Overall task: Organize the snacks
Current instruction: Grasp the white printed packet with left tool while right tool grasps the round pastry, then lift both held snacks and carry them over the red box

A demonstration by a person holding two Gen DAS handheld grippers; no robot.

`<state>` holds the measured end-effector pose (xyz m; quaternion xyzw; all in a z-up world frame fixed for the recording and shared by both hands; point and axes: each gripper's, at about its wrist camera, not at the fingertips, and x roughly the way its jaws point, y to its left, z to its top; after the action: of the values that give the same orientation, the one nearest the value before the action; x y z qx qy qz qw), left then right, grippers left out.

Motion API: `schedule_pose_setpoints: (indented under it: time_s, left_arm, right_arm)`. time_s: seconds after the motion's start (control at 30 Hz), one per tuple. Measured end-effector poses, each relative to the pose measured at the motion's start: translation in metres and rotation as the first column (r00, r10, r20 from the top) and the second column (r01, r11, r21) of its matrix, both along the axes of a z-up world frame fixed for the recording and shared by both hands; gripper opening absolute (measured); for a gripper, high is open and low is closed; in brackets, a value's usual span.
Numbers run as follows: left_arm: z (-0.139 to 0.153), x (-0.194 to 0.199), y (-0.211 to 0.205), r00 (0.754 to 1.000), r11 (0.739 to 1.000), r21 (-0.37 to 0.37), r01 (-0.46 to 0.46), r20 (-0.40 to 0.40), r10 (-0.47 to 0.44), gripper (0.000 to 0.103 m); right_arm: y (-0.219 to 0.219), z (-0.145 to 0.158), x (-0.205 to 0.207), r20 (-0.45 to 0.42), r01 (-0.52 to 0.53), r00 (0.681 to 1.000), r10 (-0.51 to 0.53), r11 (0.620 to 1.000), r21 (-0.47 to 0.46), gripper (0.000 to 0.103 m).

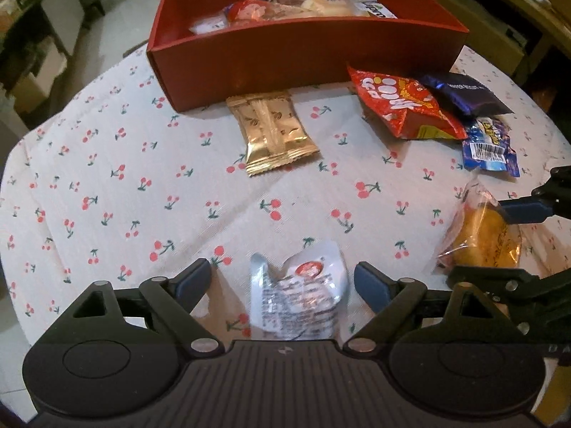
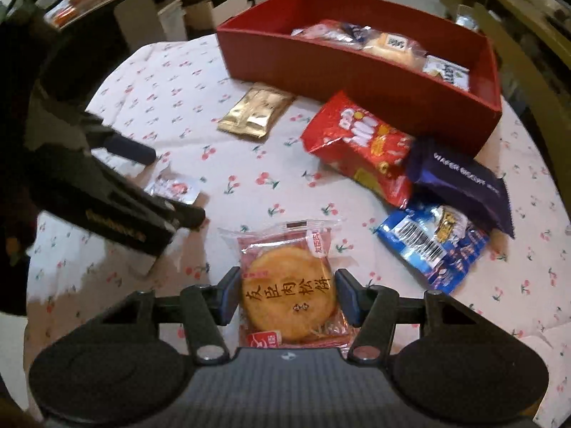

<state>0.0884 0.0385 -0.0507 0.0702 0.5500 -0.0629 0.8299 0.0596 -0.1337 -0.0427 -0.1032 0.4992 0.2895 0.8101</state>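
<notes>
My right gripper [image 2: 289, 296] is shut on a clear packet with a round golden cake [image 2: 289, 299], low over the cherry-print tablecloth. In the left wrist view that cake packet [image 1: 478, 239] sits at the right, with a blue pad against it. My left gripper [image 1: 283, 278] is open, and a small silver-white packet [image 1: 296, 296] lies on the cloth between its fingers, untouched. The right wrist view has the left gripper [image 2: 164, 182] straddling that silver packet [image 2: 175, 187]. A red box [image 1: 249, 67] at the back holds several snacks.
Loose on the cloth in front of the red box [image 2: 321, 60] lie a gold packet [image 1: 273, 132], a red snack bag [image 1: 399, 107], a purple wafer packet [image 1: 467, 94] and a blue packet [image 1: 489, 149]. Furniture and shelves surround the round table.
</notes>
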Motion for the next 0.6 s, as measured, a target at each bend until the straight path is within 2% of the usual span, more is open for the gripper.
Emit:
schedule_pose_setpoints:
  time_s: [0.03, 0.1, 0.17, 0.33, 0.6]
  left_arm:
    - [0.001, 0.0, -0.002, 1.0, 1.0, -0.001, -0.002, 0.004, 0.002, 0.083]
    - [0.005, -0.002, -0.005, 1.0, 1.0, -0.014, -0.018, 0.013, 0.018, 0.068]
    - [0.007, -0.003, -0.011, 0.999, 1.0, -0.009, -0.021, 0.028, 0.021, 0.062]
    - [0.008, -0.005, -0.014, 0.997, 0.998, -0.014, -0.059, 0.039, 0.06, 0.061]
    - [0.033, -0.003, -0.006, 0.991, 0.992, -0.098, -0.083, 0.1, 0.093, 0.061]
  right_arm:
    - [0.001, 0.002, 0.001, 0.008, 0.001, 1.0, -0.001, 1.0, 0.003, 0.061]
    - [0.002, 0.003, 0.0, 0.01, 0.017, 1.0, -0.017, 1.0, 0.017, 0.061]
    - [0.003, 0.004, -0.001, 0.017, 0.018, 1.0, -0.018, 1.0, 0.024, 0.061]
    - [0.001, 0.007, -0.003, 0.043, 0.028, 0.999, -0.029, 0.999, 0.03, 0.061]
    - [-0.007, 0.019, 0.006, 0.071, 0.087, 0.993, -0.092, 0.993, 0.08, 0.061]
